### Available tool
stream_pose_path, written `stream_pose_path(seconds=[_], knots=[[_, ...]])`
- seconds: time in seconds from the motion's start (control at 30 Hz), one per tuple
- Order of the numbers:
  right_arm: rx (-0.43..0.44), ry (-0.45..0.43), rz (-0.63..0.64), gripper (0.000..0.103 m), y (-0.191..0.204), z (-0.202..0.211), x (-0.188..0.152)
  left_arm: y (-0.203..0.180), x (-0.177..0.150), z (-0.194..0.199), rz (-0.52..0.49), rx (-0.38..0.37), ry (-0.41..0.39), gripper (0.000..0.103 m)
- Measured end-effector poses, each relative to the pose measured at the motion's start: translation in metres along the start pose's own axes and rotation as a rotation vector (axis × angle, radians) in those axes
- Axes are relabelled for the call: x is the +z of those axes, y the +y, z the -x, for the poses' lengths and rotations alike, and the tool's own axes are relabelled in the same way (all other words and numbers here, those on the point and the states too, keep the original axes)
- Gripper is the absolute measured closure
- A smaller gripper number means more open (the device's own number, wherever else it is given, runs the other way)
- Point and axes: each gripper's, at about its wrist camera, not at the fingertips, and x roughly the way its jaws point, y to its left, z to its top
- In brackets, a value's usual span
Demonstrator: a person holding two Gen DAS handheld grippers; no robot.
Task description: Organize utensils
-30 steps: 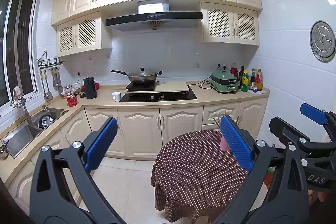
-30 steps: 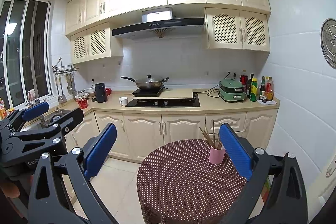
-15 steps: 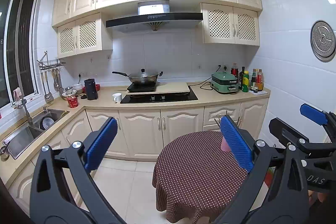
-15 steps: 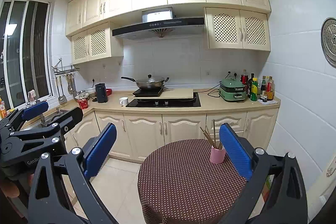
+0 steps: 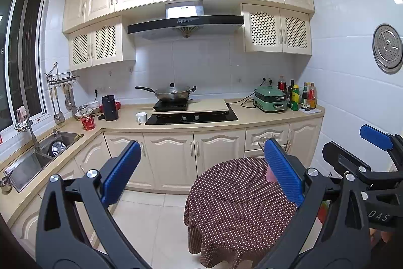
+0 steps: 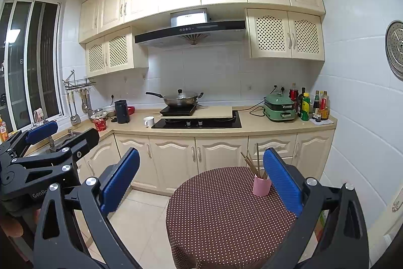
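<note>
While both grippers hang in the air above the floor short of the round table (image 6: 226, 218), neither holds or touches anything. Left gripper (image 5: 201, 175): blue pads spread wide apart, nothing between them but open view of cabinets and table. Right gripper (image 6: 201, 178): same state, pads wide apart, empty.

Task items: a pink cup (image 6: 262, 185) stands upright on the brown dotted tablecloth, toward the table's far right edge. Several chopsticks (image 6: 249, 163) stand in it, leaning at mixed angles; exact count cannot be told. In the left wrist view the cup (image 5: 271, 174) is mostly hidden behind the left gripper's right pad; only a pink sliver and a few stick tips above the pad show. In the right wrist view the cup sits just left of the right pad, well ahead of the fingertips, not between them in depth.

Each gripper appears in the other's view: the right one at the right edge of the left wrist view, the left one at the left edge of the right wrist view.

Versus one second ago: jaw openings unchanged on both sides. Left wrist view shifted slightly, table and counter sitting a touch further right in frame. Right wrist view nearly the same, table a shade further right. Cup and chopsticks have not moved on the table.
</note>
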Motion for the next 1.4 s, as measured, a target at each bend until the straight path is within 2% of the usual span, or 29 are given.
stream_pose_path(seconds=[1.4], knots=[[-0.009,0.025,-0.020,0.008,0.0008,-0.0087,-0.0051,0.0065,0.0016,-0.0088,-0.008,-0.008,0.013,0.007]])
